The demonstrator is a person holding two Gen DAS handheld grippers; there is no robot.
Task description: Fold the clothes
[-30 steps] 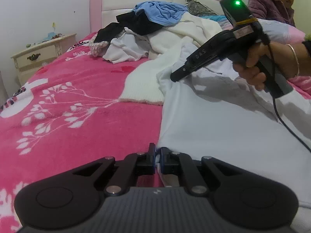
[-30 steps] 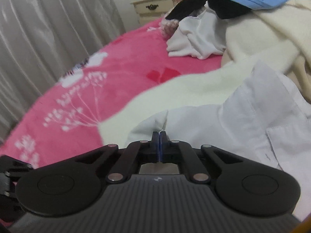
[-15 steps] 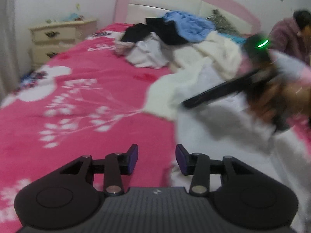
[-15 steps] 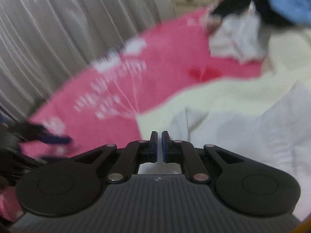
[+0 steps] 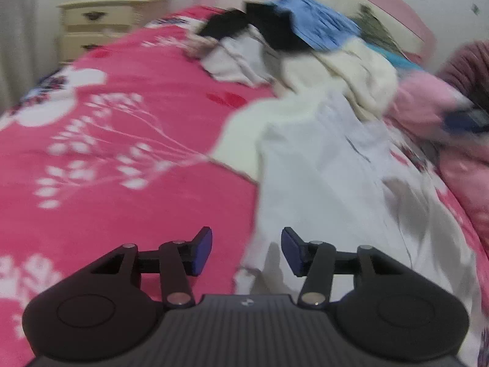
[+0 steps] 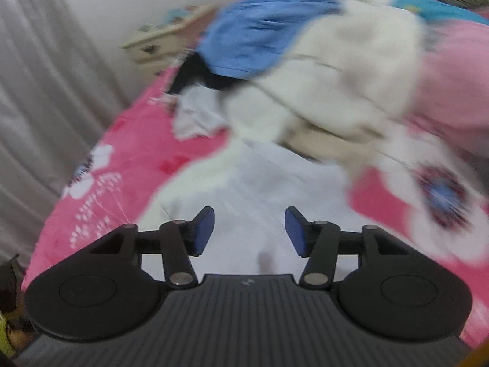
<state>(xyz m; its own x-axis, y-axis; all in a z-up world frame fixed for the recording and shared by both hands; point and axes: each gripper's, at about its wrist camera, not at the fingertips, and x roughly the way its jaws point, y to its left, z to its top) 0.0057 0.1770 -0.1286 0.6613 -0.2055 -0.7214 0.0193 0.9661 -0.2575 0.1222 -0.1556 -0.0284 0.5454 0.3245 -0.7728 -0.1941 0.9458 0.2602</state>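
A white shirt (image 5: 330,177) lies spread on the pink floral bed cover (image 5: 107,140), partly over a cream knit garment (image 5: 241,131). My left gripper (image 5: 247,249) is open and empty, above the shirt's near left edge. My right gripper (image 6: 249,229) is open and empty, hovering over the white shirt (image 6: 259,189). Both views are blurred by motion. The right gripper shows as a dark blur at the far right of the left wrist view (image 5: 467,119).
A pile of clothes sits near the headboard: blue (image 5: 318,27), black (image 5: 269,30), white (image 5: 235,61) and cream (image 6: 345,70) pieces. A cream nightstand (image 5: 107,21) stands left of the bed. A grey curtain (image 6: 39,98) hangs at left. A person in maroon (image 5: 467,64) sits at right.
Both grippers were shut on the white shirt's edges; both have opened and let go. The shirt now lies flat. The right gripper swung to face the clothes pile.
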